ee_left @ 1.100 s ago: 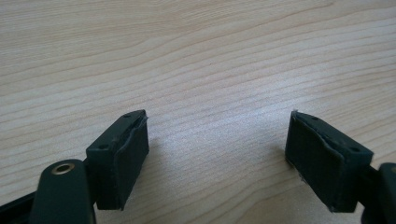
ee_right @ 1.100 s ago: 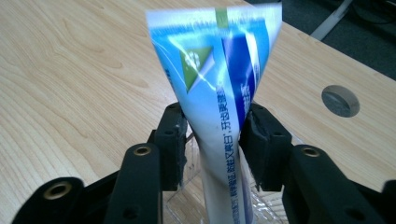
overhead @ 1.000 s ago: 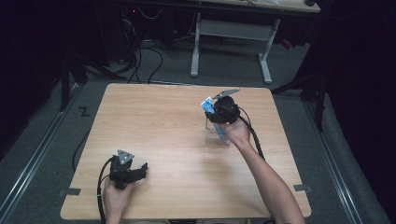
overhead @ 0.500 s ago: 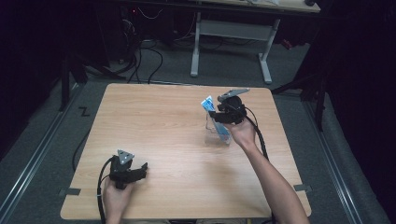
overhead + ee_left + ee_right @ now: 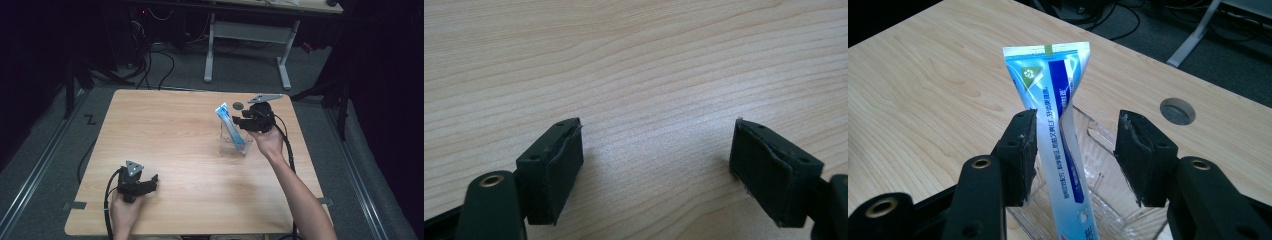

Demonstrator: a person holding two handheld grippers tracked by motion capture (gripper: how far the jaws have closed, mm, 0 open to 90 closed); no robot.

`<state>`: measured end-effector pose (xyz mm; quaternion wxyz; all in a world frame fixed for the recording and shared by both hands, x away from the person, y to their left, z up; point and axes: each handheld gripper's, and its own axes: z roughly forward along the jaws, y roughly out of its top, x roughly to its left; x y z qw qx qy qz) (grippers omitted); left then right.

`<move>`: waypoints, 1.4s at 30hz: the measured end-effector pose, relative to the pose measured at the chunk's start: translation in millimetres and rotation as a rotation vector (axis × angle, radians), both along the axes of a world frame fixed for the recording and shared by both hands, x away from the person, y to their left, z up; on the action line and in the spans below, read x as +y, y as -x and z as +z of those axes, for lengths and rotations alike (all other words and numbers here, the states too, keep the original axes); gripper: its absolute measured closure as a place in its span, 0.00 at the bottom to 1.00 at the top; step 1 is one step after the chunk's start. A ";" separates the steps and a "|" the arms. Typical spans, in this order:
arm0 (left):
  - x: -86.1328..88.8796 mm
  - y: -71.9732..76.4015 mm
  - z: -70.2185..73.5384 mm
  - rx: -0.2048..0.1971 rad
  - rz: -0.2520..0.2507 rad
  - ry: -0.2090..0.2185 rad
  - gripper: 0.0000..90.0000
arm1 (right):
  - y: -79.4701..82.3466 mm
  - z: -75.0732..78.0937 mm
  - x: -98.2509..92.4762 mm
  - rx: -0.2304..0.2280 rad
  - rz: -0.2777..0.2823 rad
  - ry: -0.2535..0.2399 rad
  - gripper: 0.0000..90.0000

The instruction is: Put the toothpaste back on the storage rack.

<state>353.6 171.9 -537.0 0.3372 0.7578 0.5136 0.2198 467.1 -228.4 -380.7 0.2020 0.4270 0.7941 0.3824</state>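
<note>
A light wooden table stands on a grey floor. A clear holder sits directly on it, right of centre towards the far edge. A round grey cable port is set into the top near that edge.

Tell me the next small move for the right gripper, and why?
Probably draw the right gripper back. Its jaws have just been opening, and the blue-and-white toothpaste tube stands between them, leaning in the clear plastic container, so the tube seems placed.
</note>
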 end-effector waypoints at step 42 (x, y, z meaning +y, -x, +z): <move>-0.1 0.0 -0.1 -0.001 0.000 -0.001 0.24 | 27.9 13.8 -54.7 -0.049 -0.087 -0.029 0.56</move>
